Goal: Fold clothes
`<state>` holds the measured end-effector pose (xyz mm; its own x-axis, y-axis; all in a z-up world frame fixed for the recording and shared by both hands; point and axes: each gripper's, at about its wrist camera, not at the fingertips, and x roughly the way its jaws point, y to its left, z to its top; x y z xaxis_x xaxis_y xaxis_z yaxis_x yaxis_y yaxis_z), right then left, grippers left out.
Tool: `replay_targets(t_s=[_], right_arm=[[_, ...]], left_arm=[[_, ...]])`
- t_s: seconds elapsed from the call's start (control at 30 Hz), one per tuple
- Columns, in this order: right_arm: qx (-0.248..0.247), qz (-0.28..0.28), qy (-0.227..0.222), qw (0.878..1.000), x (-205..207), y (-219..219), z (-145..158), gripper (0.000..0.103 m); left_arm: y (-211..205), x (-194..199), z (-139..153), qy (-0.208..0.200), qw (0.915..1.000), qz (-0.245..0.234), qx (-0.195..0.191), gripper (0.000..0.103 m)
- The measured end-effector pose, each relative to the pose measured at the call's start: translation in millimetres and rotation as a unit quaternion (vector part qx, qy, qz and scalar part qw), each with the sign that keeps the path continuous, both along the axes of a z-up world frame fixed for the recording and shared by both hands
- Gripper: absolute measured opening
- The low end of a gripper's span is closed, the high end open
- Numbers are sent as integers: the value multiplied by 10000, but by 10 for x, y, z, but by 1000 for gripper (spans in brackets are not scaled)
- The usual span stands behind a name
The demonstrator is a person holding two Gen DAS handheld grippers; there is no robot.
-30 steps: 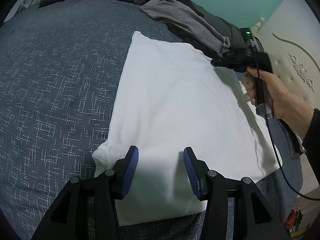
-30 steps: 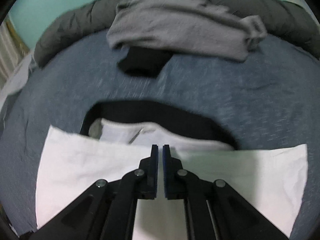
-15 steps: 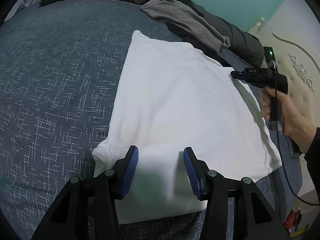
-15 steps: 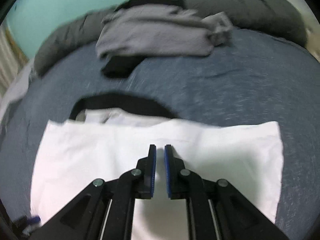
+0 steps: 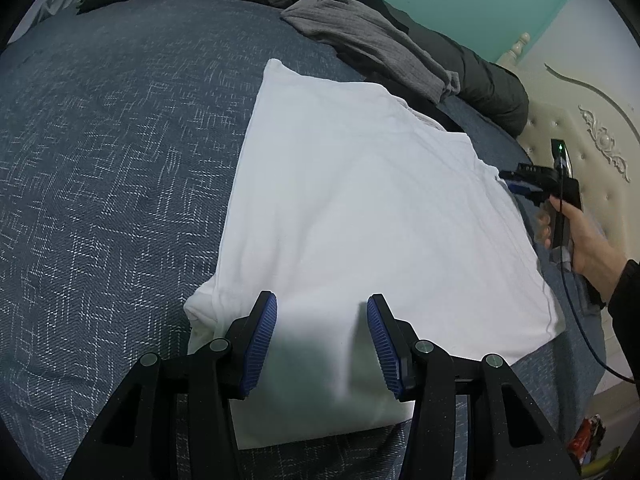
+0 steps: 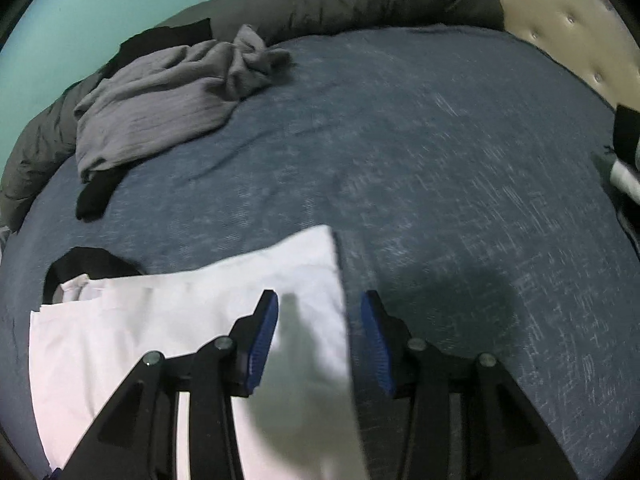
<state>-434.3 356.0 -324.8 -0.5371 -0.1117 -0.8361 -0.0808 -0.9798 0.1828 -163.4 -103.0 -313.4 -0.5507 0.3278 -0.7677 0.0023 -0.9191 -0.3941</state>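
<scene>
White garment lies flat on the blue bedspread, part-folded, long axis running from near to far in the left wrist view. Left gripper hovers over its near edge — jaws half apart, nothing between the pads. Right gripper straddles the garment's right-hand edge near the far corner; its jaws have just been opening, cloth below them, not pinched. Each tool sits at an opposite end — likely a fold across the long axis. Grey clothes wait far left.
</scene>
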Motion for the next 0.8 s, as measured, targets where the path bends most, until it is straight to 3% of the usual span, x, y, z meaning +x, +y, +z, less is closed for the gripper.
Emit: replay_targets(t_s=[0.07,0.17,0.23,0.53,0.7,0.8], right_arm=[[-122,106,86,9998,0,-8,-14,43],[-26,302,103,9995,-23,-94,-40,9],[65,364,167,9992,-37,-121,-25,3],[649,150,261,9974,-215,-67,95,2],[695,164,170,9973,-200,-52,26,2],[682,-139,161,9974,-196,57,64,2]], left_arm=[[3,-3,-5,0,10000,-2,-16,51],[12,-12,-13,-5,10000,-8,-46,51],[19,-14,-15,-5,10000,-15,-63,51],[12,-14,-24,-8,10000,-36,-57,51],[17,-9,-21,-7,10000,-39,-55,51],[20,-11,-21,-6,10000,-38,-57,51]])
